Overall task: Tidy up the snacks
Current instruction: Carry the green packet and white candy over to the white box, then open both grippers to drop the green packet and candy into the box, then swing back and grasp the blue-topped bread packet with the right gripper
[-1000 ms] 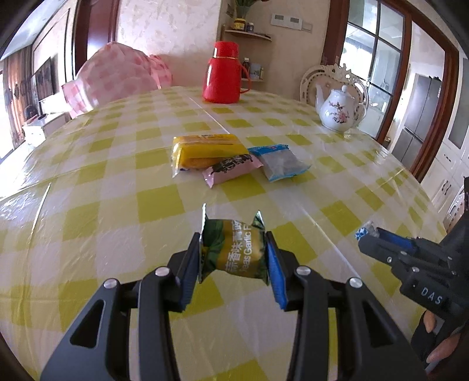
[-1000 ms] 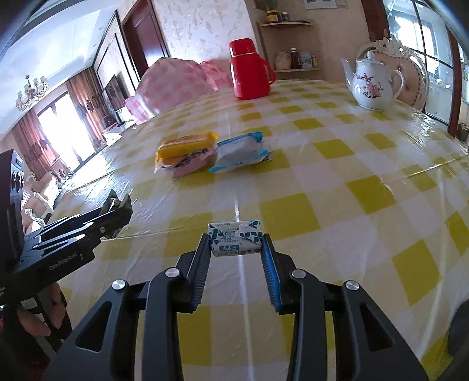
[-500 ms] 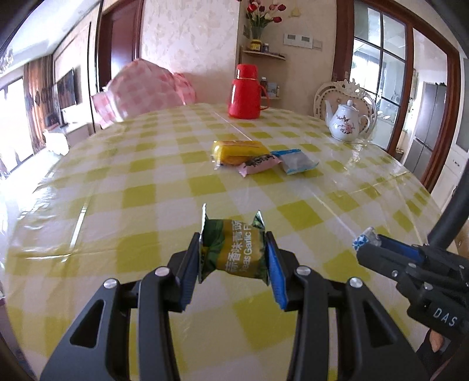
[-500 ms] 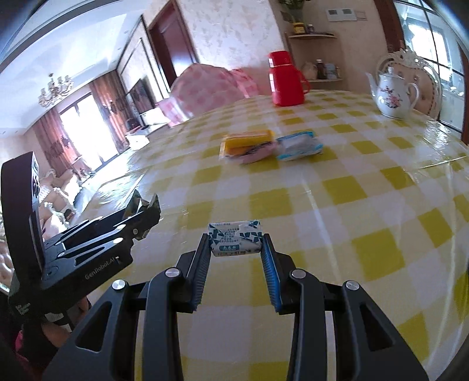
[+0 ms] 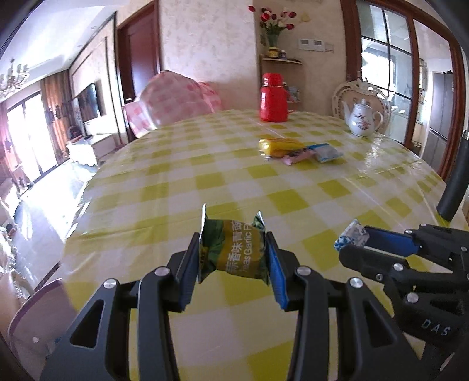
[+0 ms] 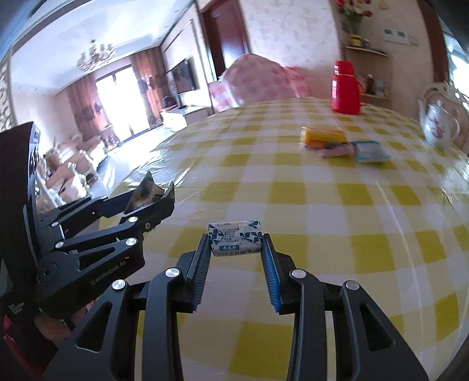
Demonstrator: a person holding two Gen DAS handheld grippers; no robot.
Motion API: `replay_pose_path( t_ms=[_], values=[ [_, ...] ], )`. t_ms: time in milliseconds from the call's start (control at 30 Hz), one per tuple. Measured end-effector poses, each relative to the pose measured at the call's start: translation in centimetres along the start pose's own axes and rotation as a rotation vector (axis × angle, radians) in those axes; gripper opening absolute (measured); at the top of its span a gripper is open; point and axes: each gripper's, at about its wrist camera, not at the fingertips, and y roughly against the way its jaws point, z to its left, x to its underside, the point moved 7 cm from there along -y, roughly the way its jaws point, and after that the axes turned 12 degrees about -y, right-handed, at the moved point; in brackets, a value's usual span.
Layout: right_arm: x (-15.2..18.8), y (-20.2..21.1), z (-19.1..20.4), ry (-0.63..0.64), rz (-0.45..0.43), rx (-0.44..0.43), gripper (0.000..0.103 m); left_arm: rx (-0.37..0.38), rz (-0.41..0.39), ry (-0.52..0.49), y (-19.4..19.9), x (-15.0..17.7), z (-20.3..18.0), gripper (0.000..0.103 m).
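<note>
Snacks are split between the two grippers and a small cluster farther out on the table (image 5: 164,187). A green packet (image 5: 234,252) with yellow lettering sits clamped between the blue pads of the left gripper (image 5: 233,258), held above the near part of the checked cloth; its crimped ends stick up past the pads. A white-and-blue packet (image 6: 234,238) is pinched at its two short ends by the right gripper (image 6: 236,249), likewise clear of the cloth. Each gripper shows in the other's view: the right one comes in from the right edge of the left wrist view with its packet (image 5: 351,238) at the tip, and the left one comes in from the left edge of the right wrist view with the green packet (image 6: 146,193) poking out.

Well beyond both, near the middle of the table, three more snacks lie together: a yellow pack (image 5: 278,146), a pink pack (image 5: 297,156) touching its near side, and a blue-edged pack (image 5: 326,152) just to the right.

At the far edge stand a red flask (image 5: 274,99) and, to its right, a white teapot (image 5: 363,120) with a floral print. A pink checked cover (image 5: 173,102) drapes a chair past the table's far left. A vase of red and white flowers (image 5: 274,26) stands on a wall shelf above the flask.
</note>
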Motion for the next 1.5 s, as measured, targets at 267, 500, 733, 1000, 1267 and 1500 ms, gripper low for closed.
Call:
replay_pose_path(
  t_ms=[267,500,733,1000,1267,1500],
  values=[
    [1.9,-1.0,5.8,0.086,0.039,-0.065,0.035,-0.084,0.026,0.048,2.8,3.8,5.9,0.043],
    [3.7,-2.0,10.9,0.160,0.072,-0.144,0.035,-0.182,0.050,0.101,5.2,6.7,11.6,0.043],
    [6.5,-3.3,16.7,0.285,0.129,-0.214,0.035,-0.256,0.091,0.150,7.0,9.7,16.3,0.043],
    [10.9,-3.7,22.7,0.440,0.207,-0.315,0.035,-0.348,0.166,0.189,8.7,13.5,21.3,0.044],
    [13.4,-2.5,26.4,0.508,0.214,-0.460,0.047,-0.451,0.200,0.219,10.0,14.9,24.3,0.063],
    [8.4,-1.1,20.8,0.370,0.098,-0.382,0.076,-0.596,0.157,0.232,11.7,13.7,25.1,0.101]
  ],
)
